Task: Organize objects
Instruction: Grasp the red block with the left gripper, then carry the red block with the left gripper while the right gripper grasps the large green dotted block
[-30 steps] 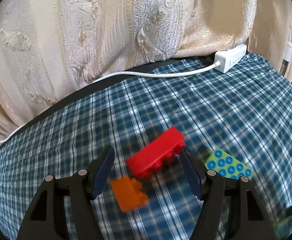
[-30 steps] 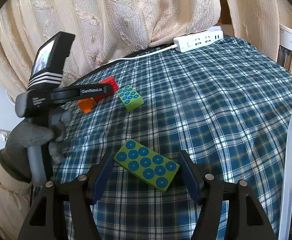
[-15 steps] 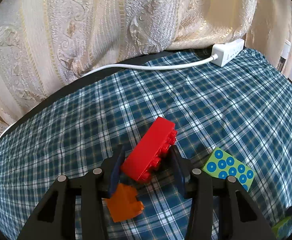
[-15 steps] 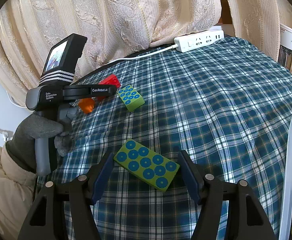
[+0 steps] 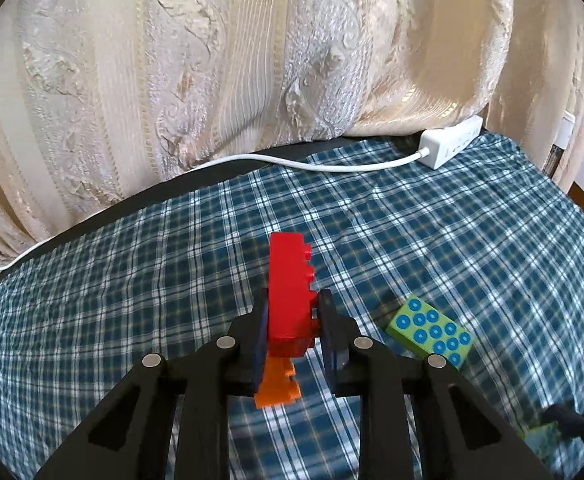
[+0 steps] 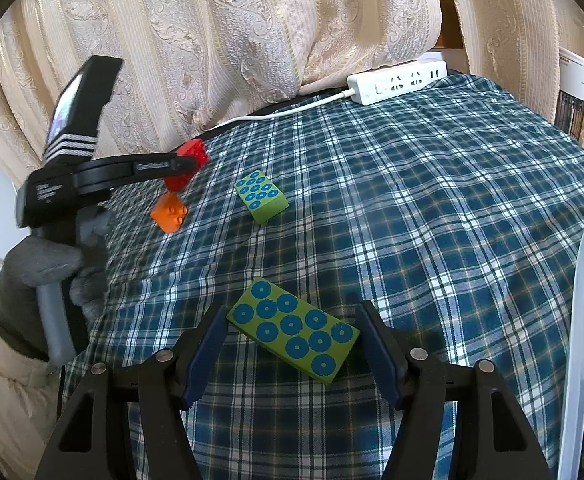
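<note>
While left claw clamps red brick, right claw gapes, cloth bare beyond.

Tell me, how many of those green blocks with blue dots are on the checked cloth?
2. One green block lies between the right gripper's open fingers; the other green block lies farther off, near the orange brick. Anything inside the plastic bin is hidden.

Right gripper: we held it open astride the near green block.
Left gripper: we clamped the red brick.
</note>
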A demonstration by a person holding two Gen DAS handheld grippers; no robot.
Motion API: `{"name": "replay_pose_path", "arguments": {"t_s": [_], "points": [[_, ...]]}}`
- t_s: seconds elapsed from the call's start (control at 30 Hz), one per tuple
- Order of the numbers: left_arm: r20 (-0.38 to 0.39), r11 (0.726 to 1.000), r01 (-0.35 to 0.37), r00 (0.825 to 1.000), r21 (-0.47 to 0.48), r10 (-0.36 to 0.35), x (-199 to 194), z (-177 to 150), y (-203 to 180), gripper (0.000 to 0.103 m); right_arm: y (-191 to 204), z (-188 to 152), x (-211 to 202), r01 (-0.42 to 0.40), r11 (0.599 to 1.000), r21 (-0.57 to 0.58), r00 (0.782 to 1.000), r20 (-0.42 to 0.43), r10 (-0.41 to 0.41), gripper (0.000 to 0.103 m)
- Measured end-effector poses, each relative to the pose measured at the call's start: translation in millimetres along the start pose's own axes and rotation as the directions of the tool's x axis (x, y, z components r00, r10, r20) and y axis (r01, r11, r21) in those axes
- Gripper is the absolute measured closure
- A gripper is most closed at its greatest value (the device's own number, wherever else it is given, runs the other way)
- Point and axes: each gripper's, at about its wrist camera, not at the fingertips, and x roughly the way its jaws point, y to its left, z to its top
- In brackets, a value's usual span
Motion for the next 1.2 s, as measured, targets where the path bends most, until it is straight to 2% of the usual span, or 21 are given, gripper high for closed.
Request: {"name": "replay_pose_path", "arguments": {"t_s": [0.5, 0.9, 1.2], "points": [[0.061, 0.999, 0.050, 0.997, 0.004, -0.050, -62.3, -17.5, -10.2, 0.079, 0.0, -6.5, -19.5, 0.004, 1.000, 0.019, 0.999, 0.048, -0.005, 0.034], [0.073, 0.989, 0.136, 0.987, 0.065, -0.140, -91.1, -30.5, -53.2, 0.079, -10.4, -17.6, -68.9, 0.023, 0.999, 0.024, 0.993, 0.112, -0.026, 0.034], [0.074, 0.977, 0.187, 0.978, 0.106, -0.195, -105.0, -37.8, -86.1, 0.079, -30.9, -26.4, -110.1, 0.055, 0.996, 0.063, 0.980, 0.185, -0.066, 0.034]]}}
